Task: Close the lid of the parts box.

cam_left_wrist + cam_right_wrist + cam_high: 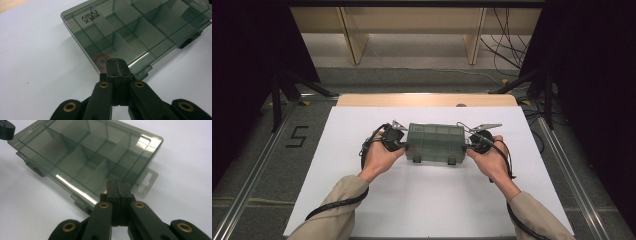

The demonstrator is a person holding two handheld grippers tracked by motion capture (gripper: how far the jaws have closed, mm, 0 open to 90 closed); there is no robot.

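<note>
A smoky-green see-through compartment box (435, 143) lies with its lid closed in the middle of the white table. My left gripper (403, 146) sits at its left end and my right gripper (467, 147) at its right end. In the left gripper view the box (140, 32) fills the upper half, and my left gripper (117, 65) has its jaws pressed together, tips over the box's near corner. A small red ring (101, 60) shows inside a compartment there. In the right gripper view my right gripper (117, 185) is shut, with its tips above the box (85, 157) near its hang tab (146, 183).
The white sheet (362, 200) covers the table, with a wooden strip (427, 100) along the far edge. Dark curtains and tripod legs (277, 100) stand at both sides. Cables trail from both grippers along the sleeves.
</note>
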